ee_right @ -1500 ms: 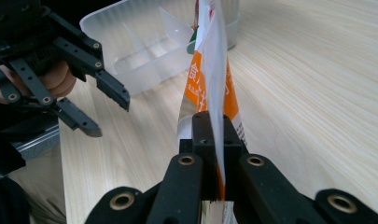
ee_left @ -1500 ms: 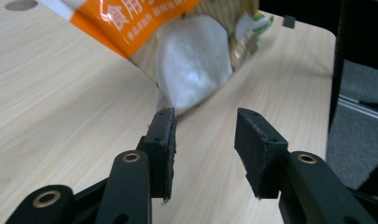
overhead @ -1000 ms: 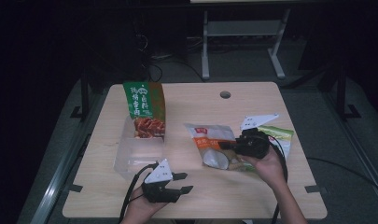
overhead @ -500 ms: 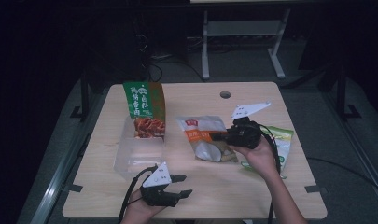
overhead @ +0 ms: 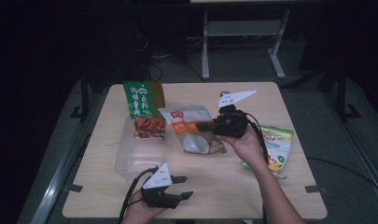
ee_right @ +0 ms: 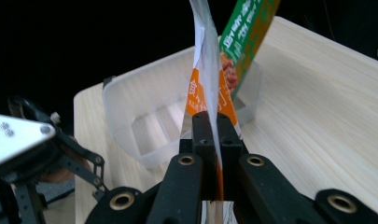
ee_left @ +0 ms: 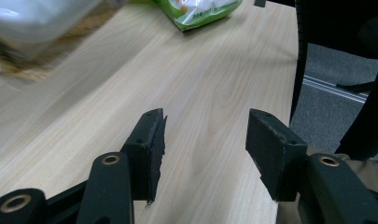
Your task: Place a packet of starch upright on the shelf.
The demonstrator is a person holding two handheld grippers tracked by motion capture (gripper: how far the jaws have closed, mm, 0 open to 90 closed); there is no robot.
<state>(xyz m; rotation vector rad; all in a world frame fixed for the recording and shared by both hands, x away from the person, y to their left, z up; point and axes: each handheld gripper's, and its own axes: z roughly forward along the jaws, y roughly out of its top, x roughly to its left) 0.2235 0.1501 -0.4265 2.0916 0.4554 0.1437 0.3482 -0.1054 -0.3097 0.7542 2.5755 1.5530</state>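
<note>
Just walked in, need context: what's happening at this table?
A person is packing snack bags into a clear plastic bin. The right hand-held gripper is shut on the edge of an orange-and-white snack bag, lifted off the table beside the bin. A green snack bag already stands in the bin. The left hand-held gripper rests open near the front edge. A green-and-yellow bag waits at right.

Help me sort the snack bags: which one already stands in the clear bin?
The green bag with red snacks; the orange-and-white bag hangs from the right gripper, the yellow-green bag lies flat.
</note>
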